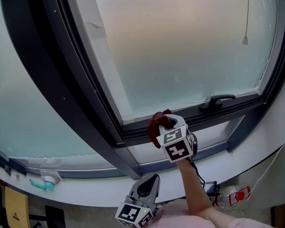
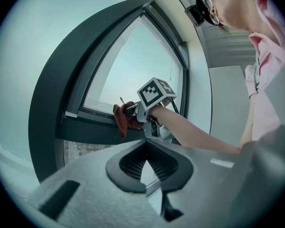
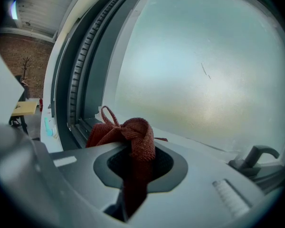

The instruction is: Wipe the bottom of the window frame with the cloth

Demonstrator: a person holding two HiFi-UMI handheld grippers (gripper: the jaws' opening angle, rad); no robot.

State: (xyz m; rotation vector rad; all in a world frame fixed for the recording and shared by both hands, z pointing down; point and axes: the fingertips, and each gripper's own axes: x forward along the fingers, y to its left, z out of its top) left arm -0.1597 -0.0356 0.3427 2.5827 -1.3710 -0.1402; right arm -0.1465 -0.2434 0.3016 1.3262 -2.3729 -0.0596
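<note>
- Dark red woven cloth (image 1: pixel 159 121) sits bunched against the bottom rail of the dark grey metal window frame (image 1: pixel 228 109); it lies between that rail's left corner and the black lever handle (image 1: pixel 217 100), nearer the corner
- The right gripper (image 1: pixel 165 126) is clenched on the cloth: in the right gripper view a thick fold of it stands up between the jaws, a strip hangs down through them, and a loose loop of thread sticks out to the left
- The gripper's marker cube faces up and the person's bare forearm reaches to it from below
- The left gripper (image 1: pixel 151 180) is held low, under the white curved sill (image 1: pixel 256 144) and well apart from the frame
- Its jaws are pressed together with nothing between them, and it points up towards the right gripper and the cloth
- The frosted glass pane (image 1: pixel 180 46) fills the sash above the bottom rail, and a thin cord with a small weight (image 1: pixel 245 38) hangs near the pane's upper right edge
- A small teal object (image 1: pixel 40 185) lies on the sill's left end, far from both grippers
</note>
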